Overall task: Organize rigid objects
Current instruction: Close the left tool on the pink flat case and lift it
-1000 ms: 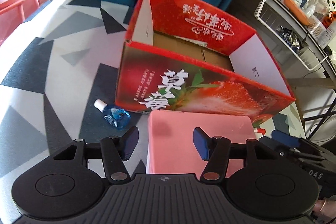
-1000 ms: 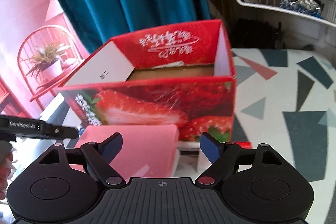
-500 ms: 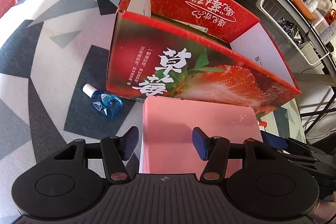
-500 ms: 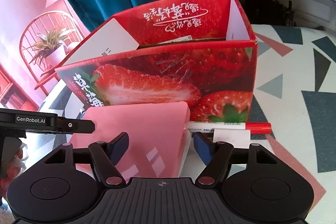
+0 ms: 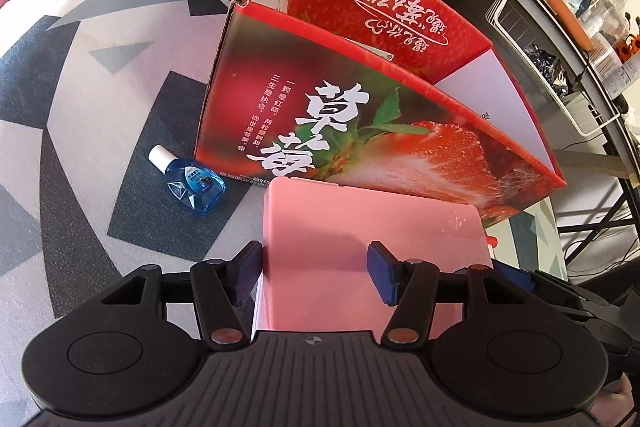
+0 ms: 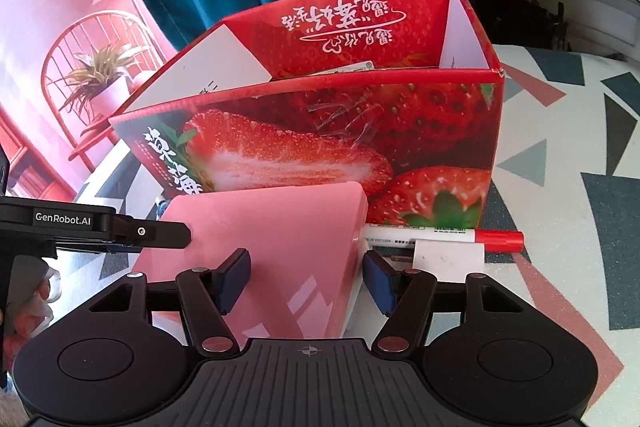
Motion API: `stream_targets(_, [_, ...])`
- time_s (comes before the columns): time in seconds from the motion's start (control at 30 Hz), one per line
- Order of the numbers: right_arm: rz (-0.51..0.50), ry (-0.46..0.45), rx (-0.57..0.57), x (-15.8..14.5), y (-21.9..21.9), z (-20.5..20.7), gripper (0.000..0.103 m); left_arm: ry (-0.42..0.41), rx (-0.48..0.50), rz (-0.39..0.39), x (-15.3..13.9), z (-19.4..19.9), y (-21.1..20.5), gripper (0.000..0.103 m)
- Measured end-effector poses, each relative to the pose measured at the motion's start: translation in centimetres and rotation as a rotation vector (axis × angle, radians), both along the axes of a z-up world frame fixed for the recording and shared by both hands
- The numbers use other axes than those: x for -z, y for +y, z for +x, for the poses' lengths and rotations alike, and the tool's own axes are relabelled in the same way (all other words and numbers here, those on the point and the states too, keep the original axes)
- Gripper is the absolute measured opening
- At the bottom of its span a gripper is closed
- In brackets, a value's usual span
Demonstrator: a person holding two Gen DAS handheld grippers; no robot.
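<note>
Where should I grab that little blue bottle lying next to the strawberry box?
Grip the blue bottle across its flat body, coming from above. It lies on its side on the table, white cap pointing away from the strawberry box, leaving its open side clear.

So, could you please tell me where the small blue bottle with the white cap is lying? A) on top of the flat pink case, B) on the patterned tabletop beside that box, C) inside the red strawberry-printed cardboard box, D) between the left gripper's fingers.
B: the small blue bottle lies on the patterned tabletop, just outside the red strawberry-printed cardboard box.
</note>
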State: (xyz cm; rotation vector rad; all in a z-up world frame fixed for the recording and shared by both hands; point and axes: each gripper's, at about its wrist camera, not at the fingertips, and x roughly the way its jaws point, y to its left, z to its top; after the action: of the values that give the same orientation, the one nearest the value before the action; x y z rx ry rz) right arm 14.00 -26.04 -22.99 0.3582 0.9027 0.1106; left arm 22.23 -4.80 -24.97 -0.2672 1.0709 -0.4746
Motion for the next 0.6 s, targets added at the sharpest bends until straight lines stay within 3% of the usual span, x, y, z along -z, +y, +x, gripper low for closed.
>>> stream_targets(0.4, [0.032, 0.003, 0.045, 0.5, -0.5, -0.5, 0.059, -0.041, 0.043, 0.035, -0.6, -1.0, -1.0, 0.064])
stream_targets(0.6, [0.000, -0.006, 0.066, -0.4, -0.7, -1.2, 0.054, -0.054, 0.061, 0.007, -1.2, -1.6, -1.1, 0.064])
